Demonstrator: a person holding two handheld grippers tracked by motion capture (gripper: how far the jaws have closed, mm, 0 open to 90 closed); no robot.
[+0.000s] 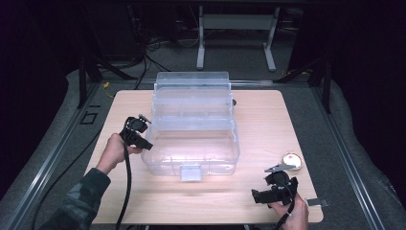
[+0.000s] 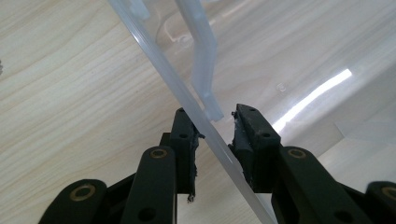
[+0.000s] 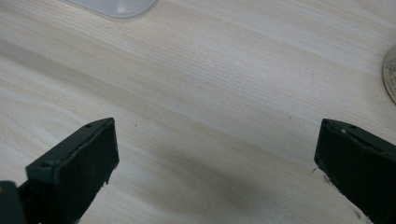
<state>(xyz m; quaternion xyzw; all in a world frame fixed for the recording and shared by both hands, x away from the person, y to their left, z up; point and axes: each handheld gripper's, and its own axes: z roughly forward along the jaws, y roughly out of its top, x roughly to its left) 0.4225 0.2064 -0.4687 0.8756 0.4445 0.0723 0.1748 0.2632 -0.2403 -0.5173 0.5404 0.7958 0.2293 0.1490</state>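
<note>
High view is showing the left tongs (image 1: 143,142) pinching the near-left wall of the clear plastic box (image 1: 191,139), probably steadying or shifting it on the surface (image 1: 258,124). Its lid is standing open behind, and the compartments are looking empty. Right tongs (image 1: 261,195) are resting spread wide over bare wood, gripping nothing, with a small round tin (image 1: 292,161) lying just beyond them.

One clear plastic box (image 1: 194,129), one round tin (image 1: 292,161), perhaps, and two grippers.
</note>
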